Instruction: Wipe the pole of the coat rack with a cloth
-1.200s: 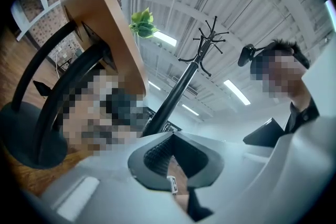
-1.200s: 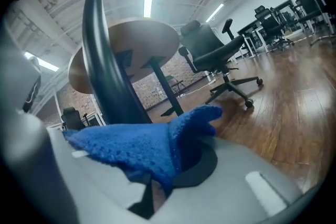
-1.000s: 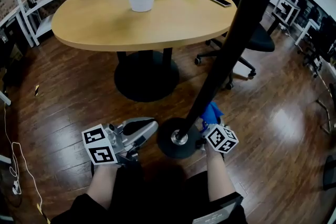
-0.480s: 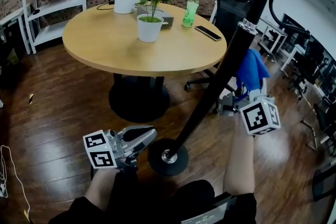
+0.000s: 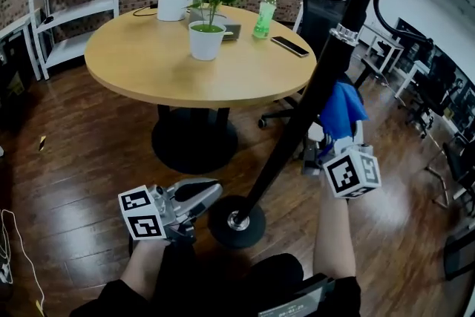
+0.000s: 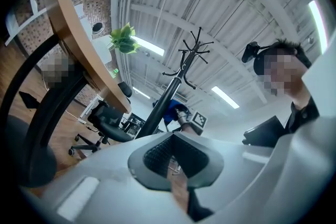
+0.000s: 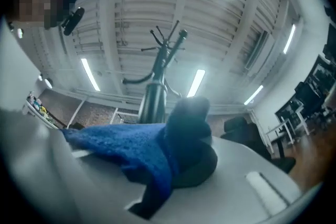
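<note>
The coat rack's black pole (image 5: 308,104) slants up from its round base (image 5: 237,221) to hooks at the top. My right gripper (image 5: 333,133) is shut on a blue cloth (image 5: 341,110), which lies against the pole's right side about halfway up. In the right gripper view the cloth (image 7: 131,149) drapes over the jaws and the pole (image 7: 154,96) rises just behind it. My left gripper (image 5: 202,193) hangs low, left of the base, shut and holding nothing. The left gripper view shows the pole (image 6: 161,108) and the cloth (image 6: 170,112) in the distance.
A round wooden table (image 5: 148,59) stands behind the rack with a potted plant (image 5: 207,30), a green bottle (image 5: 261,15) and a phone (image 5: 289,46). A black office chair (image 5: 312,11) sits behind the pole. White shelves (image 5: 67,4) stand far left.
My right gripper has carried the cloth up the pole from near the base to mid-height, then slid slightly back down. The left gripper has stayed by the base.
</note>
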`<state>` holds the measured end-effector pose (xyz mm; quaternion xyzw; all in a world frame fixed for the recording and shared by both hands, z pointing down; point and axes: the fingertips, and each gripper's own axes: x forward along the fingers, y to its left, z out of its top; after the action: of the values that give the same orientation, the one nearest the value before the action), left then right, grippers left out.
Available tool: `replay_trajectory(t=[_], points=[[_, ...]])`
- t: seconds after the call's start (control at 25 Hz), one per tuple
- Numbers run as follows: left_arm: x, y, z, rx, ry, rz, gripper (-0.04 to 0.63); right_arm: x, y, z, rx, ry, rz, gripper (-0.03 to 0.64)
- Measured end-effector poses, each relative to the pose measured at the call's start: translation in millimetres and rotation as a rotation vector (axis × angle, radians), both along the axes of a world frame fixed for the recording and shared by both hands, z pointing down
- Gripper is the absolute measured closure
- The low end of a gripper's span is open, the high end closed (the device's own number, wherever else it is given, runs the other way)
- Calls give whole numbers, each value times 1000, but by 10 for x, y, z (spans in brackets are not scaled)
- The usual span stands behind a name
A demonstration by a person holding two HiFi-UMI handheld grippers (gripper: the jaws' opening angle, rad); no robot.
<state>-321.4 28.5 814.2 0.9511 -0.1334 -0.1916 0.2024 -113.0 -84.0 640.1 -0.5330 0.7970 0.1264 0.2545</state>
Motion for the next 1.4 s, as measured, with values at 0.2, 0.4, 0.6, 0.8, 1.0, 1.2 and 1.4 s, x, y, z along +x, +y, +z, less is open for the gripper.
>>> replay_trajectory(t=[0.2,0.4,0.6,0.8,1.0,1.2,1.4], points=[[180,41,250,-41,-41,35,592,57,-348,1911,-323,-130,-44,603],[241,92,588,-125,-68,62,592,19,-381,3755,-623,-148,-43,603],[211,70,826,-163,-107,47,592,-22,-283,5008,-877,-136,-15,603],[175,63,901,-174,-125,45,592,-147,-7,5686,-1055,-169,-20,603],[185,42,916,-175,-124,51,592,-402,196,5817,-1143,-198,-178,603],[208,5,803,-153,-108,55,592,-824,212,5034,-977,-251,-387,603],[121,-76,626,-117,-82,33,592,-866,85,3264,-626,-274,-487,601]])
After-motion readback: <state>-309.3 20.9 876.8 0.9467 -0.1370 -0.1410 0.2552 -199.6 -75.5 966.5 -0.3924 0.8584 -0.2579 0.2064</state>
